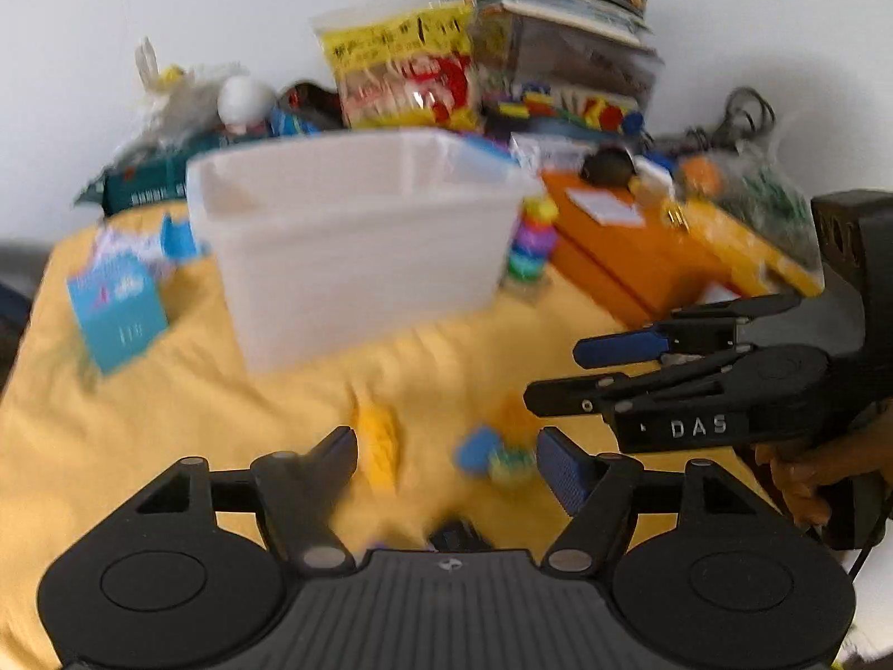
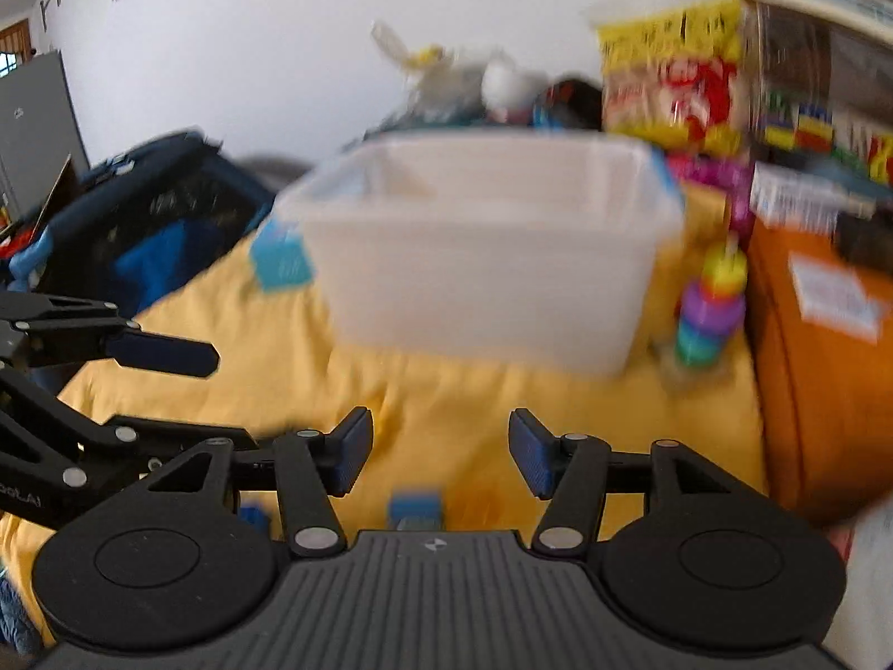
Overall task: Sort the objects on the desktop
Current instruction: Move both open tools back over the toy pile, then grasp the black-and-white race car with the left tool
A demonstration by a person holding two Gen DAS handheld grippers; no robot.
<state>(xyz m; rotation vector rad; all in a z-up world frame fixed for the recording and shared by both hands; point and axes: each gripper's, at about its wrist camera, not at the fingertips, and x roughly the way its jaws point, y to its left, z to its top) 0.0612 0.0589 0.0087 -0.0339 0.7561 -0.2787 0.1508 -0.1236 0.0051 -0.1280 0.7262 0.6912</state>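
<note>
Both views are motion-blurred. My left gripper (image 1: 446, 446) is open low over a yellow cloth (image 1: 167, 419). A yellow piece (image 1: 379, 446) lies by its left finger and a small blue and green toy (image 1: 491, 458) by its right finger, neither touched by a pad. A translucent white bin (image 1: 357, 245) stands behind them. My right gripper (image 1: 558, 374) reaches in from the right, open and empty, with a hand (image 1: 809, 480) on its grip. In the right wrist view my right gripper (image 2: 441, 435) is open above a small blue piece (image 2: 416, 508), facing the bin (image 2: 485, 257).
A rainbow ring stacker (image 1: 533, 245) stands right of the bin, against an orange box (image 1: 630, 257). A light blue card (image 1: 120, 312) leans at the left. Snack bags (image 1: 407, 72), toys and stacked boxes crowd the back. A dark blue bag (image 2: 156, 223) sits beyond the cloth's left edge.
</note>
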